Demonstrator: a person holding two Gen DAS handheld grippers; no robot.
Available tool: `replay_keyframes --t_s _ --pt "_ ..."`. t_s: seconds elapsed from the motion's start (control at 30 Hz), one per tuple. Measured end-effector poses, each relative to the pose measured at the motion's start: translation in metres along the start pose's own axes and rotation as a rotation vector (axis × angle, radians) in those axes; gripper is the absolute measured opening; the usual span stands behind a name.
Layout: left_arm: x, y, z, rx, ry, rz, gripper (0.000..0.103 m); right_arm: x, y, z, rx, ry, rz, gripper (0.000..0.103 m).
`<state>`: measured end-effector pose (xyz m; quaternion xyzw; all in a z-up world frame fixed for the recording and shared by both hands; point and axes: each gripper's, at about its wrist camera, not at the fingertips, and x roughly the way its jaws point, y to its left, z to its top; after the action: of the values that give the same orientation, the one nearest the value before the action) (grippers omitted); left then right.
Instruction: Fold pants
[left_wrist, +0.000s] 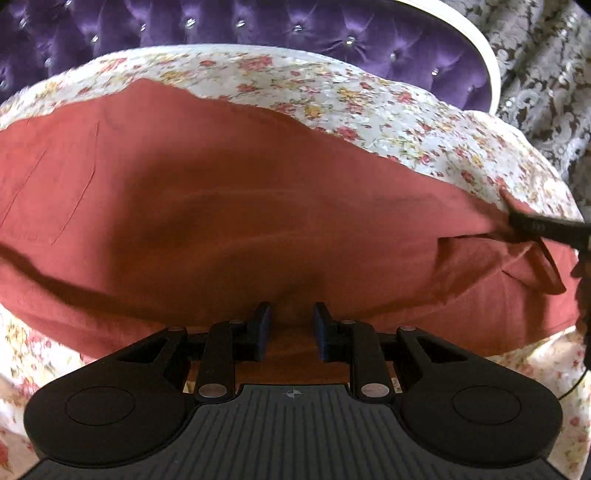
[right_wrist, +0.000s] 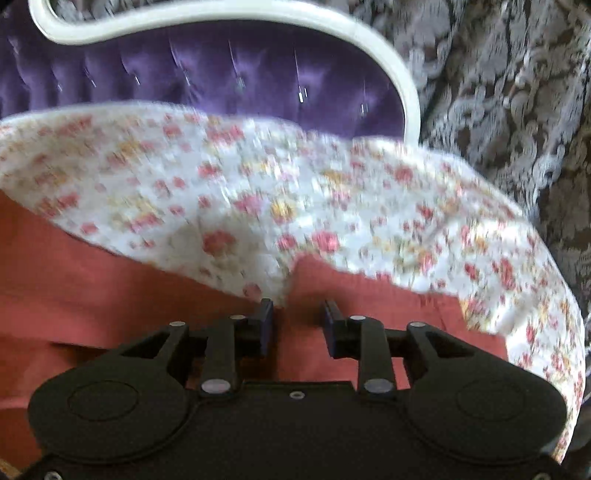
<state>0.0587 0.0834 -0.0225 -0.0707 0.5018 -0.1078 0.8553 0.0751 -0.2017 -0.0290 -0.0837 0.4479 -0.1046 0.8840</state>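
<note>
Red pants lie spread on flowery bed sheet, purple headboard behind. Left claw wide, nothing held, at near edge of pants. Right claw wide too, over far pants edge; picture blurry. Step looks like reaching for grip. Next: pinch edges, lift, fold over.

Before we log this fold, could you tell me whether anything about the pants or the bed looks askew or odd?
The rust-red cotton pants lie mostly flat on the floral bedsheet. Only the end near the right gripper is rumpled, with a flap bunched up there. The left gripper hangs open over the near edge. The right wrist view is blurred.
</note>
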Motion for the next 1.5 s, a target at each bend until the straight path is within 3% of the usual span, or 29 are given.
replay_keyframes --t_s 0.03,0.07,0.1,0.27,0.33,0.43,0.57,0.67,0.7,0.73,0.87,0.97,1.07,1.17,1.23,1.27,1.43,1.5 --pt "0.001 0.004 0.002 -0.022 0.006 -0.007 0.024 -0.002 -0.003 -0.001 -0.001 -0.005 0.014 0.036" --pt "0.000 0.004 0.002 -0.036 0.008 -0.012 0.024 -0.003 -0.009 0.000 0.008 -0.011 0.031 0.011" --pt "0.001 0.003 0.002 -0.044 0.011 -0.016 0.024 -0.008 -0.015 0.000 0.033 -0.022 0.048 0.006" --pt "0.000 0.002 0.002 -0.022 0.018 -0.014 0.024 -0.073 -0.078 -0.004 0.212 -0.189 0.087 0.006" --pt "0.001 -0.001 0.002 -0.009 0.018 -0.008 0.024 -0.088 -0.106 -0.017 0.270 -0.196 0.063 0.006" --pt "0.001 -0.005 0.002 0.021 0.021 0.002 0.024 -0.084 -0.142 -0.050 0.361 -0.107 0.067 0.006" --pt "0.001 -0.007 0.003 0.059 0.033 0.008 0.024 -0.052 -0.163 -0.100 0.469 0.073 0.154 0.006" --pt "0.001 -0.009 0.004 0.086 0.051 0.015 0.024 -0.048 -0.168 -0.116 0.497 0.144 0.167 0.010" --pt "0.001 -0.009 0.004 0.091 0.056 0.017 0.024 -0.054 -0.170 -0.116 0.508 0.150 0.160 0.025" --pt "0.001 -0.009 0.003 0.093 0.059 0.019 0.024 -0.060 -0.172 -0.115 0.513 0.141 0.152 0.034" --pt "0.000 -0.013 0.002 0.111 0.061 0.038 0.025 -0.083 -0.178 -0.101 0.467 0.043 0.065 0.039" --pt "0.001 -0.017 0.002 0.127 0.064 0.053 0.026 -0.082 -0.190 -0.091 0.451 -0.025 0.044 0.054" --pt "0.001 -0.018 0.002 0.136 0.067 0.057 0.027 -0.063 -0.198 -0.079 0.418 -0.072 0.022 0.054" --pt "0.001 -0.017 0.002 0.129 0.068 0.050 0.028 -0.034 -0.199 -0.063 0.385 -0.027 0.078 0.054" --pt "0.001 -0.015 0.002 0.120 0.068 0.044 0.028 -0.019 -0.196 -0.059 0.356 0.022 0.123 0.043" --pt "0.000 -0.014 0.003 0.114 0.069 0.039 0.028 -0.013 -0.193 -0.057 0.345 0.039 0.138 0.012" --pt "0.000 -0.013 0.001 0.116 0.066 0.031 0.028 -0.020 -0.188 -0.046 0.317 -0.053 0.061 0.010" --pt "0.000 -0.015 0.000 0.128 0.066 0.035 0.029 -0.007 -0.193 -0.045 0.353 -0.008 0.065 0.010"
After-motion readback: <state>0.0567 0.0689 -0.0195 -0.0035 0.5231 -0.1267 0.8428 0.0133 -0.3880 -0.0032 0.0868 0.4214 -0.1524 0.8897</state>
